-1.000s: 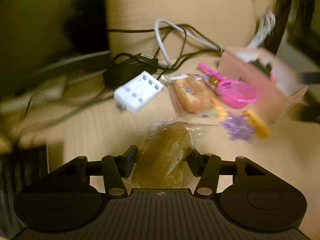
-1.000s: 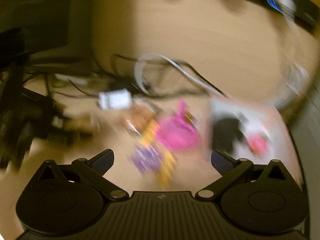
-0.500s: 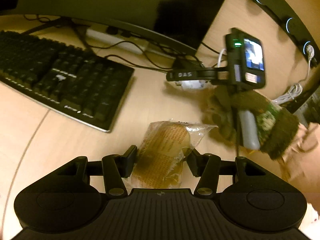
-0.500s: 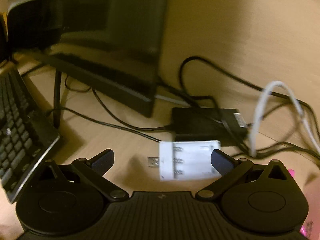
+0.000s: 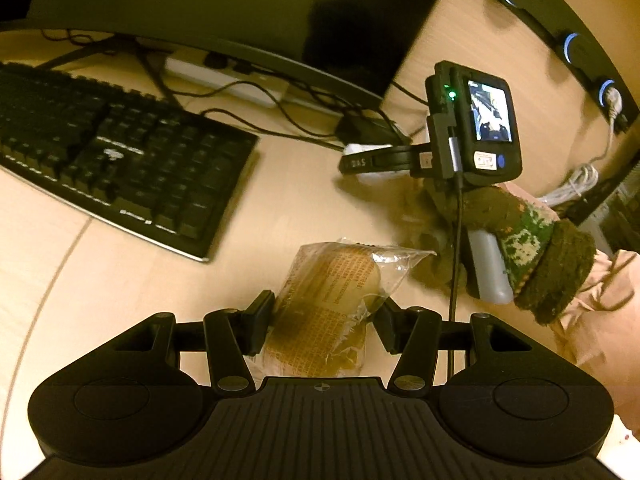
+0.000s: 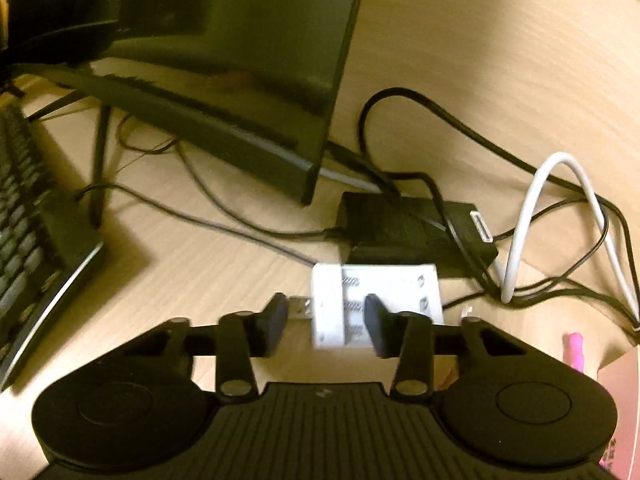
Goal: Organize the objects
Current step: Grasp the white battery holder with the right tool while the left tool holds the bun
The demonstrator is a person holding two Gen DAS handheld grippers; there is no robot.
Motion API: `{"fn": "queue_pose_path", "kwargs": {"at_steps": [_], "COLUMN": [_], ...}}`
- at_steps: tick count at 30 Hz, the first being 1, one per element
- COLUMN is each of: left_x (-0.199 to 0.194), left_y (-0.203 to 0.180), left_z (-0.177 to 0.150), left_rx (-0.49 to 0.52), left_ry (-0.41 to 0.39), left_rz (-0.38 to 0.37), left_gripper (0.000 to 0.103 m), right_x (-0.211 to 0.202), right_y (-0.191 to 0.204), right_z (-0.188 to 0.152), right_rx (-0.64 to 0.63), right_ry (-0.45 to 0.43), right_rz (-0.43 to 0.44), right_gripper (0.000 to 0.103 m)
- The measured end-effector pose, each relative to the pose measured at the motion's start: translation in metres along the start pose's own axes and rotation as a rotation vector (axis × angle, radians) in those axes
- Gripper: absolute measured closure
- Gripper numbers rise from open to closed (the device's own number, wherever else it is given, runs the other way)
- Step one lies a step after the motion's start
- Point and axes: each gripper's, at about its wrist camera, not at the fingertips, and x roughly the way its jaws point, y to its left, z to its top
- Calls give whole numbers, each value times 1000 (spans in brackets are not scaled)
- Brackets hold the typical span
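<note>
The pale wood-grain desk (image 5: 120, 264) carries everything in sight. At its back stands a large dark flat monitor (image 6: 224, 48) on thin black legs, its lower edge hanging over a tangle of black cables (image 6: 420, 120). A black mechanical keyboard (image 5: 112, 148) lies in front of the monitor on the left side of the desk, well apart from the snack. Behind it a white power strip (image 5: 224, 80) rests under the monitor edge.

The right gripper (image 6: 326, 322) is seen from the left wrist view as a black handheld unit with a small lit screen, held by a hand in a green knitted glove (image 5: 516, 236). Its jaws are partly closed around one end of a white plastic battery charger (image 6: 376, 304) with a metal USB plug, which lies flat on the desk just in front of a black power adapter (image 6: 400, 228); the right finger overlaps the charger body, the left finger sits beside the plug, and I cannot tell whether they are actually gripping it. A looped white cable (image 6: 560, 216) rises to the right of the adapter.

The left gripper (image 5: 324, 320) is clenched on a clear plastic-wrapped golden-brown pastry (image 5: 332, 296), both fingers pressing the wrapper's sides, near the desk's middle
</note>
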Motion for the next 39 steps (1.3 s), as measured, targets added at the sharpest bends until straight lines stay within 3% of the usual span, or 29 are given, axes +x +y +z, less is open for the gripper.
{"fn": "queue_pose_path", "kwargs": {"at_steps": [6,14,15,17,19,24,30,33,36,39], "left_x": [9,17,15,12,10,5,-8,-18,-28,-30], "left_y": [-17,-17,-15,-9,-2,13,17,18,18,20], "left_z": [-6,-10,-9,-9,-9,-10,-7,-2,-1,-4], "left_rx": [26,36,33,18,-4,-50,-42,-30,-13,-9], "left_ry": [18,46,38,24,23,25,-1,-28,-51,-51], "left_rz": [-27,-11,-8,-2,-2,26,49,73,92,99], "left_gripper": [46,46,46,46,46,46,46,46,46,46], "right_x": [-24,-67,-76,-94,-104,-90,-60,-45,-33,-33], "right_y": [6,9,9,5,2,-2,-9,-5,2,9], "right_z": [-32,-74,-80,-94,-103,-101,-88,-71,-59,-59], "right_rx": [-32,-16,-5,29,101,282,515,554,501,422], "right_ry": [-11,-1,-13,-41,-66,-50,-4,-8,-14,-15], "right_rz": [13,112,118,120,117,105,48,8,-47,-91], "right_gripper": [64,62,60,42,34,26,5,4,10,28]}}
